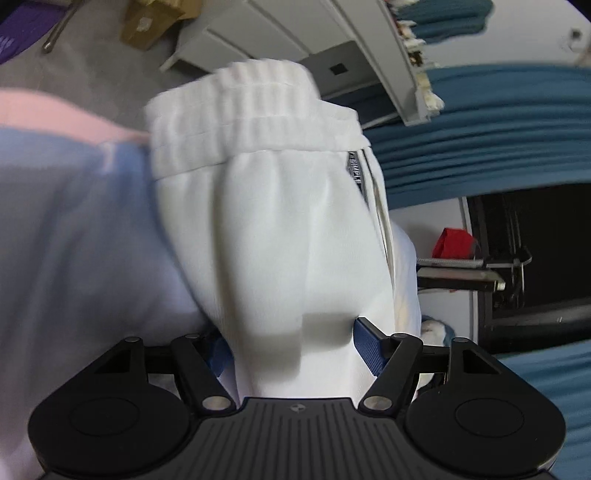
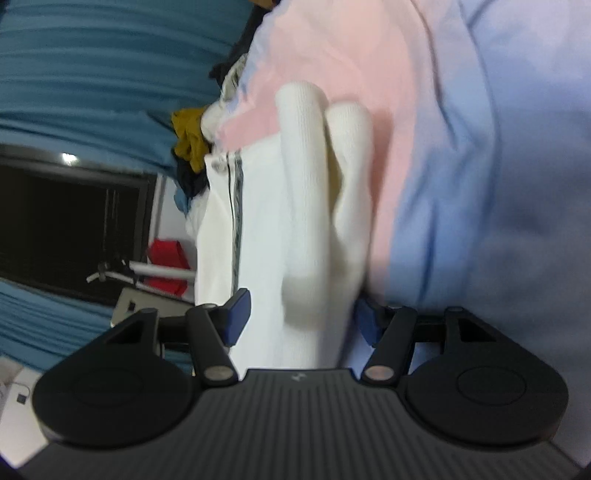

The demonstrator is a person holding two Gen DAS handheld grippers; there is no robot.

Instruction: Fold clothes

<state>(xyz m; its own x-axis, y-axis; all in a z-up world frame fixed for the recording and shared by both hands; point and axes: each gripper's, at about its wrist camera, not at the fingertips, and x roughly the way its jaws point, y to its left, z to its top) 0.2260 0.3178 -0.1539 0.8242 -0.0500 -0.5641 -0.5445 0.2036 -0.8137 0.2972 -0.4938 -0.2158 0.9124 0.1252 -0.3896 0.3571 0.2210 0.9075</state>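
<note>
White trousers (image 1: pixel 280 236) clamped in left gripper (image 1: pixel 291 350) and right gripper (image 2: pixel 301 321); left view shows the waistband (image 1: pixel 251 107), right view the cuffs (image 2: pixel 325 122).

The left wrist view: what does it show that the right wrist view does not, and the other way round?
Only the left wrist view shows the ribbed elastic waistband of the white trousers, a cardboard box on the grey floor and white furniture panels.

Only the right wrist view shows two ribbed cuffs of the trousers and a mustard-yellow garment in a pile.

Both show tongs closed on the white fabric, left tongs and right tongs, plus the pink and blue cloth, blue curtain, dark window and a red object.
</note>
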